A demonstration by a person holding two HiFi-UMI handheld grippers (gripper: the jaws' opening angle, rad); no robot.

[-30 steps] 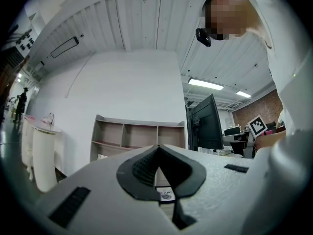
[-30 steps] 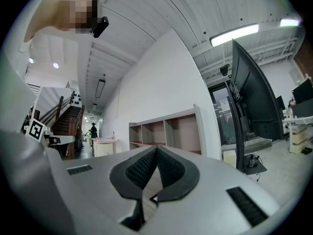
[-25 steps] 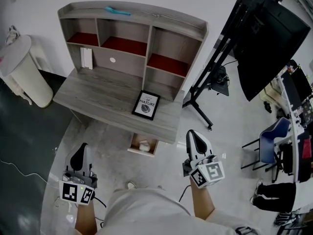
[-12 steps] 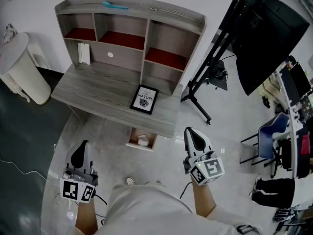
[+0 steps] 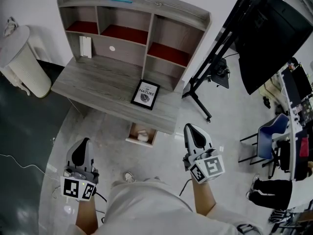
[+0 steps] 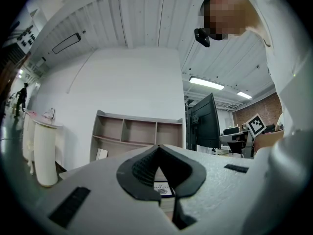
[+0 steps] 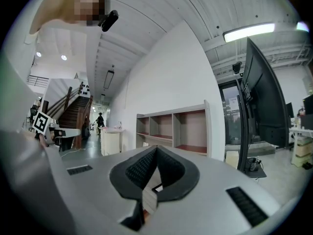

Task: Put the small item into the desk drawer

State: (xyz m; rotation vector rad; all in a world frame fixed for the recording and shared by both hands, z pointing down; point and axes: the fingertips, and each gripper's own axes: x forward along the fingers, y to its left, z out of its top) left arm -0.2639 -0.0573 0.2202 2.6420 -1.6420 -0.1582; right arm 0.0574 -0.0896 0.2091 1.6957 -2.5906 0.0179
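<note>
Under the grey surface [image 5: 98, 89], the small whitish item [image 5: 142, 135] lay in the open drawer [image 5: 131, 134], probably light, best pinched mid-body; the left hand-held gripper [image 5: 83, 142] at nine o'clock and right hand-held gripper [image 5: 190, 129] at three were closed, empty.

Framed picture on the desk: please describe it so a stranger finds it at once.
Start at the grey wooden desk with the shelf unit on top. Toward the right end of its surface, above the open drawer, is the framed picture. Only it has a black frame around a white face with dark print.
</note>
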